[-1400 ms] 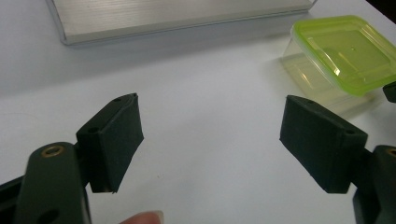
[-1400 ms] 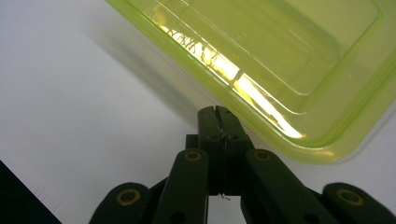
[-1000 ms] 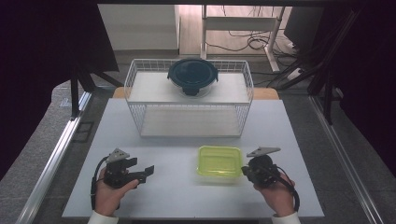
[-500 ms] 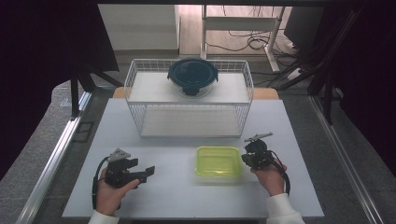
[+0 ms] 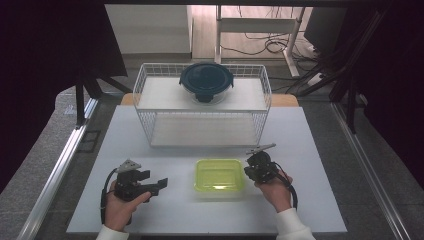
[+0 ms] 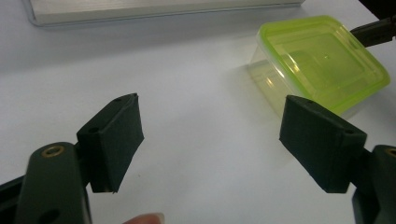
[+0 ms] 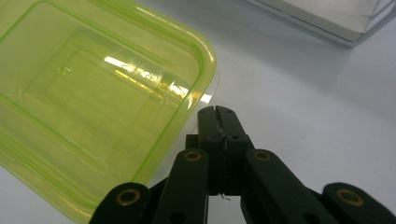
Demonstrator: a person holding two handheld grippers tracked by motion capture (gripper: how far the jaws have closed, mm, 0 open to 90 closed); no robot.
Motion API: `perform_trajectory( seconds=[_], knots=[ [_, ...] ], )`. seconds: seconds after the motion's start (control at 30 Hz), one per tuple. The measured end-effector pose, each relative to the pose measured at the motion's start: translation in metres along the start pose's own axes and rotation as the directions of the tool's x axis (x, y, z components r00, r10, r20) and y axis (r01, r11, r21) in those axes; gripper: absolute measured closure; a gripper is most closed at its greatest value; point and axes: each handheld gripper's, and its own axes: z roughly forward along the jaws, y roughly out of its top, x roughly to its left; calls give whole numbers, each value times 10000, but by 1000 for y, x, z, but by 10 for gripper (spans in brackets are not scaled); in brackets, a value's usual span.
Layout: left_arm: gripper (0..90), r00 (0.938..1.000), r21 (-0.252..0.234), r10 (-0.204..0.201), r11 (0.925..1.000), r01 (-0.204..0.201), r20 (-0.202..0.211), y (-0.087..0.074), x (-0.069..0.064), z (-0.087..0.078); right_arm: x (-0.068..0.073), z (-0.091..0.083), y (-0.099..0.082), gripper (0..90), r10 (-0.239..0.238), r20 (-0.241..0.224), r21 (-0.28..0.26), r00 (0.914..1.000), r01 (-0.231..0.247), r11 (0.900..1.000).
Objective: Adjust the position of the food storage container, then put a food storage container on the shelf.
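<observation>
Currently the work in hand looks like an approach to the lime-green lidded container (image 5: 220,175), which sits on the white table (image 5: 320,210) in front of the wire basket (image 5: 150,97) — between the two hands and nearer the right one. The right gripper (image 5: 250,170) has its jaws pressed together with nothing between them; in the right gripper view the closed tips (image 7: 217,114) stand just beside the container's rounded lid corner (image 7: 205,60), and whether they touch it cannot be told. The left gripper (image 5: 159,184) rests low on the table with its jaws spread, pointed toward the container but well apart from it; in the left gripper view the container (image 6: 322,60) lies beyond the right pad (image 6: 322,140). A dark blue round lidded bowl (image 5: 206,82) sits on the basket's upper shelf, untouched. Judgement: the step is positioning at the container's right edge. The next move likely calls for opening the right jaws to take the rim, or nudging the corner with the closed tips — either way a light touch, since the light box could slide on the smooth table. Against the earlier frames, the right hand has come forward and inward to the container's side; the left hand and the container have kept their places.
</observation>
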Motion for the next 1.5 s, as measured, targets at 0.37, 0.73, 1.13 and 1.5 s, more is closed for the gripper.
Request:
perform_trajectory(
  seconds=[0.37,0.73,1.13,1.5],
  knots=[
    [207,9995,-135,-265,9996,268,172,0,2,-3,2,-3,-5,890,82,-450,-296,9990,-95,9995],
    [218,9991,-254,-431,9987,433,58,2,1,-8,-18,-49,-26,740,839,-1046,-2046,9910,-1040,9733],
    [206,9991,-348,-250,9991,261,338,4,-3,-9,-20,-49,-31,306,975,-2465,-2544,9642,-1614,9535],
    [196,9987,-436,-332,9984,349,393,7,-5,-13,-13,-50,-29,298,786,-2813,-2530,9564,-1529,9553]
  ],
)
